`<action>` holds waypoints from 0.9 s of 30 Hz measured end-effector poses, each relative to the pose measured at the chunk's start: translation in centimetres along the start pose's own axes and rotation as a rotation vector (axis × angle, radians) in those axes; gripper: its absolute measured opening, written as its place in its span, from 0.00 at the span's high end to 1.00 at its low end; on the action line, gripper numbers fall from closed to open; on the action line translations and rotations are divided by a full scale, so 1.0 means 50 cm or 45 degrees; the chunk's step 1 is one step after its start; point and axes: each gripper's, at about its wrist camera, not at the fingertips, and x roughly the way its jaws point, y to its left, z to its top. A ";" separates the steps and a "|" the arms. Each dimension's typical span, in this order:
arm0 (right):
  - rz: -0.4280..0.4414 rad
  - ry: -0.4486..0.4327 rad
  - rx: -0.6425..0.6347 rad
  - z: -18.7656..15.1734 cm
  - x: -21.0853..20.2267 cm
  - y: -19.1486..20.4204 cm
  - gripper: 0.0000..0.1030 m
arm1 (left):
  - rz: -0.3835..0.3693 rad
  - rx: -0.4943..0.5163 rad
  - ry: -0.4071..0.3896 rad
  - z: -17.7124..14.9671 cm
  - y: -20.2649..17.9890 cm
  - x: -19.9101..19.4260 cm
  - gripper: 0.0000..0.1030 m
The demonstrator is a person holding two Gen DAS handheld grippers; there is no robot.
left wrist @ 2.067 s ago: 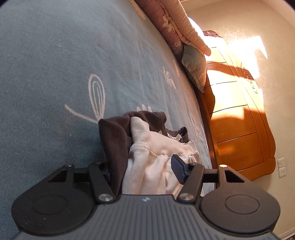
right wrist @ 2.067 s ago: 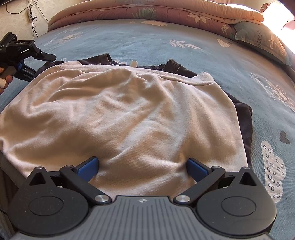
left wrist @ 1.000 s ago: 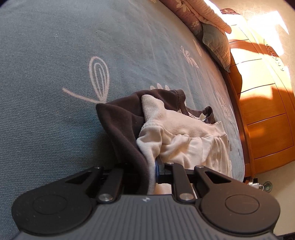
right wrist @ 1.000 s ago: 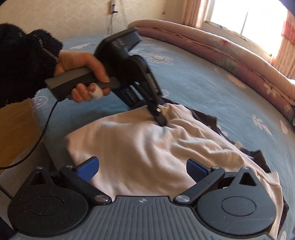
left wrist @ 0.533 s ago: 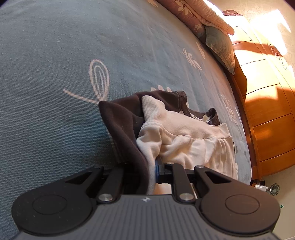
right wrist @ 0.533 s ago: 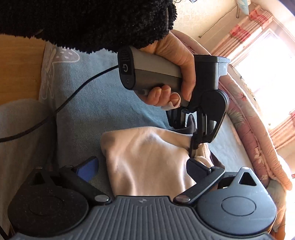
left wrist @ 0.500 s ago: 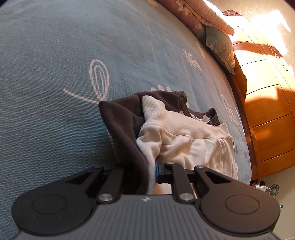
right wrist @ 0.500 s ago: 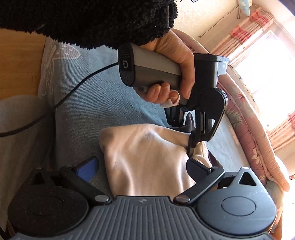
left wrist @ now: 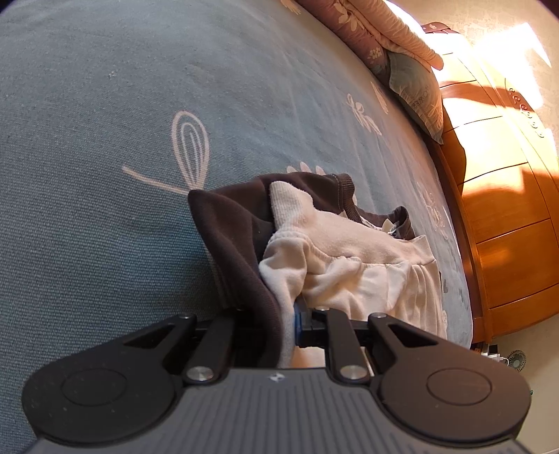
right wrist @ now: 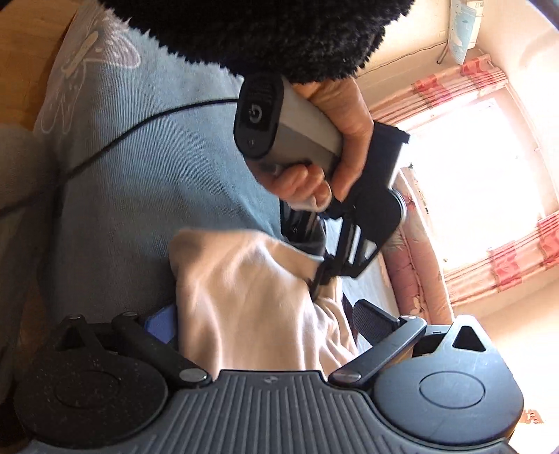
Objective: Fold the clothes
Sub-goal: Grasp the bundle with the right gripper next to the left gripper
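Note:
A cream top (left wrist: 349, 251) lies over a dark brown garment (left wrist: 237, 237) on the blue-grey bedspread (left wrist: 104, 139). My left gripper (left wrist: 290, 321) is shut on a bunched edge of both layers. The right wrist view shows the same left gripper (right wrist: 318, 279) pinching the cream top (right wrist: 251, 297), held by a hand (right wrist: 335, 146) in a black fuzzy sleeve (right wrist: 279, 28). My right gripper (right wrist: 265, 321) stands open just below it. The cream cloth lies between its fingers, and the blue left pad (right wrist: 160, 324) sits at the cloth's edge.
A folded quilt and a pillow (left wrist: 415, 90) line the far side of the bed. A wooden bed frame (left wrist: 506, 227) runs along the right. A black cable (right wrist: 139, 129) trails across the bedspread. A bright window with red curtains (right wrist: 489, 174) is behind.
My right gripper has rolled and come down close under the left gripper, so a corner of the cream top now lies between its fingers. The left gripper has kept still, shut on the cloth.

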 end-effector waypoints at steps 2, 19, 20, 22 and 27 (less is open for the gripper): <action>-0.052 0.015 -0.009 -0.022 -0.004 0.004 0.00 | -0.002 -0.001 0.001 0.000 0.000 0.000 0.84; -0.029 0.047 0.080 0.004 0.024 -0.012 0.03 | -0.037 -0.023 0.020 0.010 0.011 0.007 0.84; -0.013 0.053 0.097 0.010 0.033 -0.019 0.04 | -0.034 -0.021 0.017 0.010 0.010 0.007 0.84; 0.013 0.066 0.129 0.017 0.045 -0.031 0.05 | -0.036 -0.023 0.015 0.009 0.010 0.008 0.84; 0.004 0.042 0.011 0.014 0.012 0.040 0.53 | -0.040 -0.024 0.014 0.010 0.010 0.011 0.84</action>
